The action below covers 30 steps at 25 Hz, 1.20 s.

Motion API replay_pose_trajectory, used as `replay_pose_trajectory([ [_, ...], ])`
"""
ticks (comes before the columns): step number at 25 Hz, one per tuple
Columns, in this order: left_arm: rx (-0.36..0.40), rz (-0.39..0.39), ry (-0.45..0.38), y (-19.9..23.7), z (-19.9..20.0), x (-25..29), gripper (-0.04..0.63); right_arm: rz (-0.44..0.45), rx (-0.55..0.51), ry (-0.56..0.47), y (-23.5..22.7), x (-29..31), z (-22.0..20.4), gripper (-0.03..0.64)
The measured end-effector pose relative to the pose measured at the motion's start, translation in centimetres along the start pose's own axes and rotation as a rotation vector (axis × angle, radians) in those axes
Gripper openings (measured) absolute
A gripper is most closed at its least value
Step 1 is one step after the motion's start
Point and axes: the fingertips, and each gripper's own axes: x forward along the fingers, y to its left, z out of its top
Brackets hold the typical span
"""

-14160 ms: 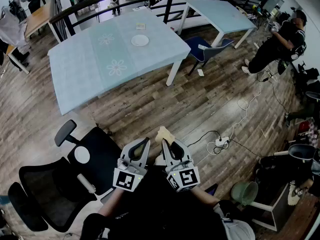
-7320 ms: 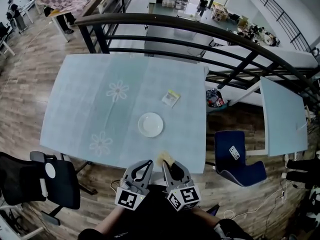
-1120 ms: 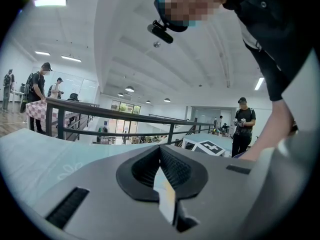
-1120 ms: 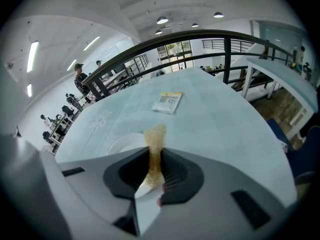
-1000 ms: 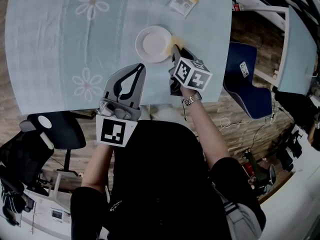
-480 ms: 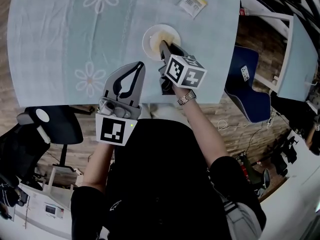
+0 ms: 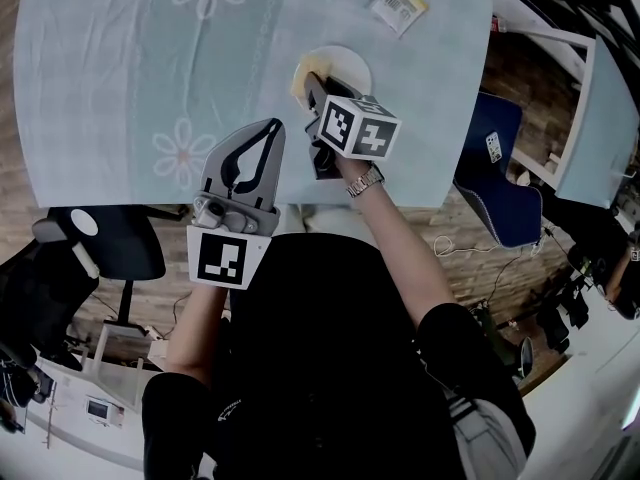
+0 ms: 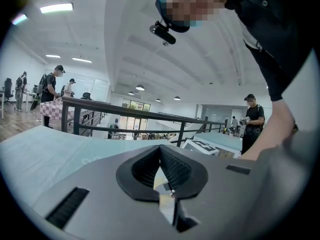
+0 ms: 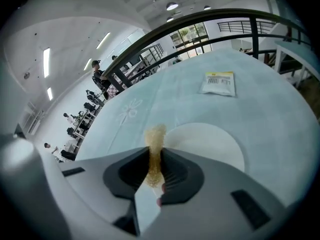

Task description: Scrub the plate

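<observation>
A white plate (image 7: pixel 343 65) lies on the pale blue tablecloth (image 7: pixel 120 68), near the table's front edge. My right gripper (image 7: pixel 311 85) is shut on a yellow sponge (image 7: pixel 303 74), which rests at the plate's left rim. In the right gripper view the sponge (image 9: pixel 154 145) stands upright between the jaws, with the plate (image 9: pixel 212 145) just to its right. My left gripper (image 7: pixel 271 126) hangs over the table's front edge, left of the plate and apart from it. Its jaws (image 8: pixel 160 149) meet at the tips with nothing between them.
A small printed packet (image 7: pixel 398 5) lies beyond the plate. A blue chair (image 7: pixel 492 173) stands right of the table and a black office chair (image 7: pixel 95 253) at the front left. A second table (image 7: pixel 605 118) is at the far right. A dark railing (image 9: pixel 200 21) runs behind.
My right gripper has carried the sponge leftward across the plate, from its right rim through the middle to its left rim. The left gripper has hardly moved.
</observation>
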Motion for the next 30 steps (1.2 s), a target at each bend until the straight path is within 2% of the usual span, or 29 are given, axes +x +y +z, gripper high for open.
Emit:
replay_pose_trajectory([
  [11, -0.008, -0.02, 0.008, -0.2, -0.5, 0.8, 0.014, -0.031, 0.019, 0.02, -1.7, 0.8, -0.6, 0.06],
  [18, -0.001, -0.031, 0.011, -0.7, -0.6, 1.0, 0.014, -0.089, -0.001, 0.028, -3.5, 0.7, -1.0, 0.06],
  [30, 0.012, -0.042, -0.001, -1.9, -0.2, 1.3, 0.013, -0.115, -0.028, 0.036, -4.7, 0.1, -1.4, 0.06],
])
